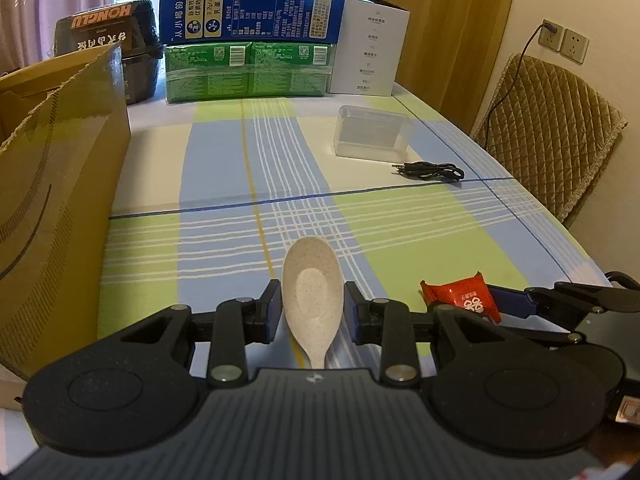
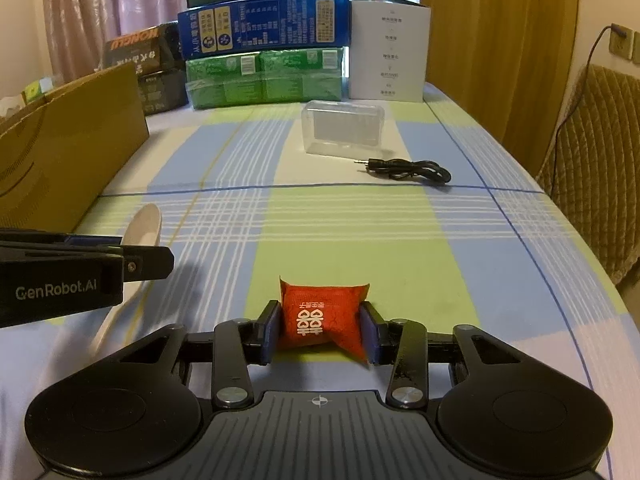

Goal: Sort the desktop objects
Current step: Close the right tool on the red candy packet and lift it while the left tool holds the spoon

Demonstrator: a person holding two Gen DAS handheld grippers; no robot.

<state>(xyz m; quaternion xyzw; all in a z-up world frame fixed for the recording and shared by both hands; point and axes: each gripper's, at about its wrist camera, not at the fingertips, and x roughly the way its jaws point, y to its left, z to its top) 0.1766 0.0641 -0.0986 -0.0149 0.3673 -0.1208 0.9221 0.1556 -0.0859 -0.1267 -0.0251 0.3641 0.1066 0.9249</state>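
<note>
Between the blue pads of the left gripper (image 1: 312, 312) sits a speckled cream spoon (image 1: 313, 292), bowl pointing forward and handle running back under the tool; the pads look pressed against the bowl's sides, so this gripper appears closed on the spoon, low over the checked tablecloth (image 1: 400, 248). Just to its right, the right gripper (image 2: 320, 332) is clamped on a red snack packet (image 2: 322, 318), whose sides bulge between the pads, and it too is down near the cloth. Neither item can be said to be clear of the table; both seem to be at the pick-up stage. Ahead and to the right of both grippers, well apart from them, a clear plastic container (image 2: 344, 128) stands empty as far as can be seen, with a coiled black audio cable (image 2: 408, 169) lying just in front of it, untouched. To the left of the left gripper a tall open cardboard box (image 1: 60, 200) stands on the table edge; its inside is hidden. Stacked cartons (image 1: 250, 46) line the far end of the table. By my reading, the sorting is at an early point: two objects are gripped but not yet delivered anywhere, the cable waits on the cloth, and nothing visible has reached a destination.
</note>
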